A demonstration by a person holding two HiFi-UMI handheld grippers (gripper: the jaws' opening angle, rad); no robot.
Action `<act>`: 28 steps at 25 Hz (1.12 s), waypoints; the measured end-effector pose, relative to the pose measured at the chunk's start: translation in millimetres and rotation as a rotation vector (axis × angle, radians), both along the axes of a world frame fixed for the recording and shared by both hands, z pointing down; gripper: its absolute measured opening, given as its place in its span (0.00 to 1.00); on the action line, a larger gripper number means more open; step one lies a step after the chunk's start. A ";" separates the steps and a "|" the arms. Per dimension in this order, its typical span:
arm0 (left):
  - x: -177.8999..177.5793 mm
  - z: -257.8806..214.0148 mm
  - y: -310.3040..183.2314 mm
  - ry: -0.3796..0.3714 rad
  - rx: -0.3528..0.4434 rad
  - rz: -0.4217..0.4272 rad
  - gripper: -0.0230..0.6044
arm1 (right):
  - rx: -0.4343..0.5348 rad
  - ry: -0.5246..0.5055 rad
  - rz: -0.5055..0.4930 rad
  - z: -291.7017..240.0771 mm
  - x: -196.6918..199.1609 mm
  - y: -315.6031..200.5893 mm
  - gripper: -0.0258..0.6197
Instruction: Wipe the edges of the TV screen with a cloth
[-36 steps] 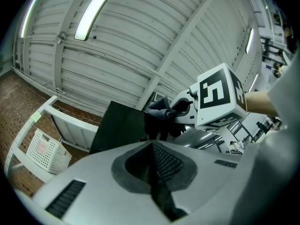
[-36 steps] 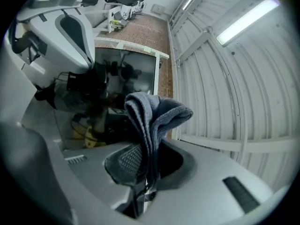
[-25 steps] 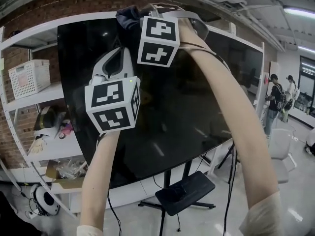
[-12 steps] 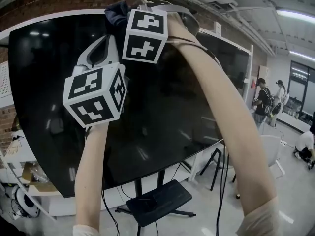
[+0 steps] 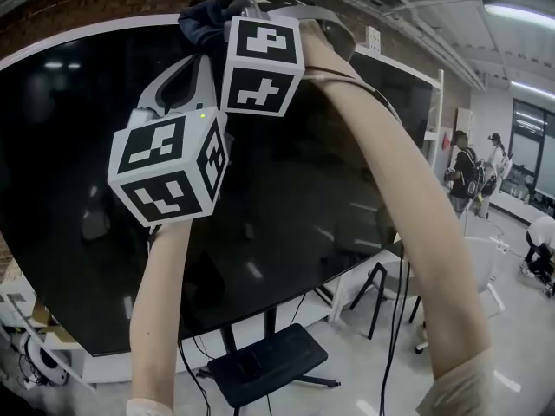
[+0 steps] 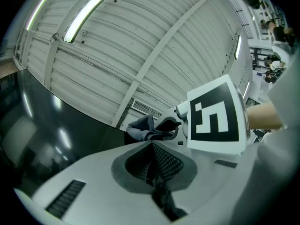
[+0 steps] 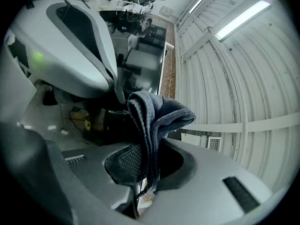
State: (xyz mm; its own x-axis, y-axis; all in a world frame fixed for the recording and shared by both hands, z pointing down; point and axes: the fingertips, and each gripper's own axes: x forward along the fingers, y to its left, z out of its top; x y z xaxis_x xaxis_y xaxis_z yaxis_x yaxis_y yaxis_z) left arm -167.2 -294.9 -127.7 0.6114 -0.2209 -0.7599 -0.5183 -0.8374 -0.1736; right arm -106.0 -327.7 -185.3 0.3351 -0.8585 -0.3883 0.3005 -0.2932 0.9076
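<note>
The left gripper [image 6: 152,159], raised in front of the black TV screen [image 5: 303,198], has its jaws pressed together on nothing, while just above it the right gripper [image 7: 140,168] pinches a bunched dark grey cloth [image 5: 201,20] at the screen's top edge.

head: looks up at TV [image 5: 286,189] | gripper views: close, toward ceiling [image 6: 140,41] | shared: cloth [image 5: 201,20]
</note>
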 end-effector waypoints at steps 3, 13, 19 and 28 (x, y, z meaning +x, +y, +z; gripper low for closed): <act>15.3 -0.6 6.1 -0.015 0.010 -0.024 0.06 | -0.006 0.008 -0.011 -0.9 20.6 7.2 0.12; 108.4 -11.0 38.0 -0.038 0.005 -0.102 0.06 | -0.008 0.058 -0.043 -11.4 117.5 39.4 0.12; 179.8 -22.8 63.1 -0.022 -0.032 -0.115 0.06 | -0.032 0.079 -0.068 -16.2 182.6 57.8 0.12; 269.0 -4.6 88.3 -0.046 -0.092 -0.129 0.06 | 0.000 0.075 -0.106 -21.8 261.6 91.8 0.12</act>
State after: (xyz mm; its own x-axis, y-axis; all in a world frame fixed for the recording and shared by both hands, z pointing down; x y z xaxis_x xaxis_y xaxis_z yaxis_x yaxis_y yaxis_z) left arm 101.8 -206.6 -132.3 0.6070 -0.3668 -0.7050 -0.6158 -0.7779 -0.1255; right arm 155.6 -236.0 -207.1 0.2130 -0.8875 -0.4087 0.3346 -0.3268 0.8839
